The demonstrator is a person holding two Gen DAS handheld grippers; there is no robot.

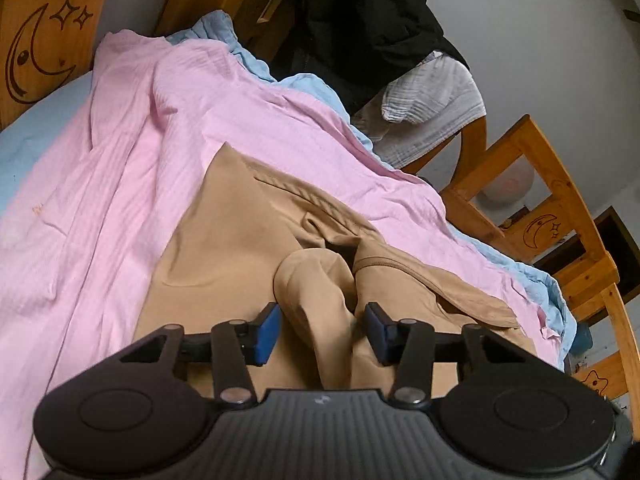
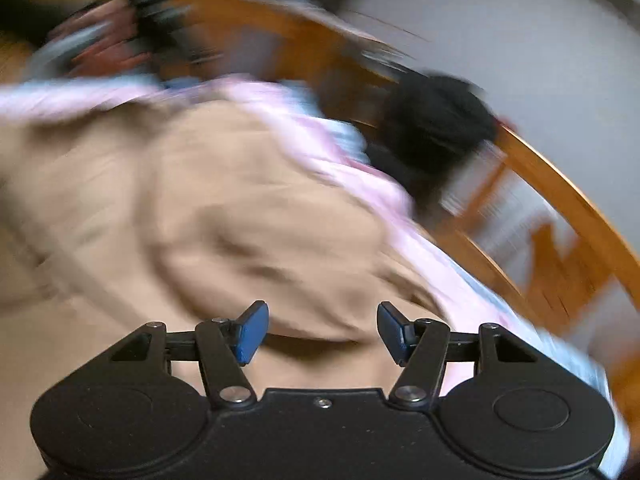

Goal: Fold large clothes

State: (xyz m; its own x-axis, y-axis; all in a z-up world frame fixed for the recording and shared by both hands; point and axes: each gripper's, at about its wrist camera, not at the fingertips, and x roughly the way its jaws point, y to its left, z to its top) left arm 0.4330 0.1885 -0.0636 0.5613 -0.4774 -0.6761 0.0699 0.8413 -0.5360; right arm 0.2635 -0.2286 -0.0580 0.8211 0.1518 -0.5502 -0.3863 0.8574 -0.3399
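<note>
A tan garment [image 1: 224, 248] lies spread on a pink sheet [image 1: 120, 160] on the bed. A bunched ridge of its fabric [image 1: 316, 292] rises between the blue pads of my left gripper [image 1: 324, 328]. The jaws stand apart around it, with a narrow dark gap at the right pad. The right wrist view is blurred by motion. There my right gripper [image 2: 320, 330] is open over the tan garment [image 2: 200, 200], with nothing between its pads [image 2: 250, 334].
A light blue sheet [image 1: 312, 84] edges the pink one. A black jacket [image 1: 360, 20] and a white cloth [image 1: 432, 88] hang over the wooden bed rail [image 1: 560, 208] on the right. A wooden headboard [image 1: 40, 40] with a moon carving stands at far left.
</note>
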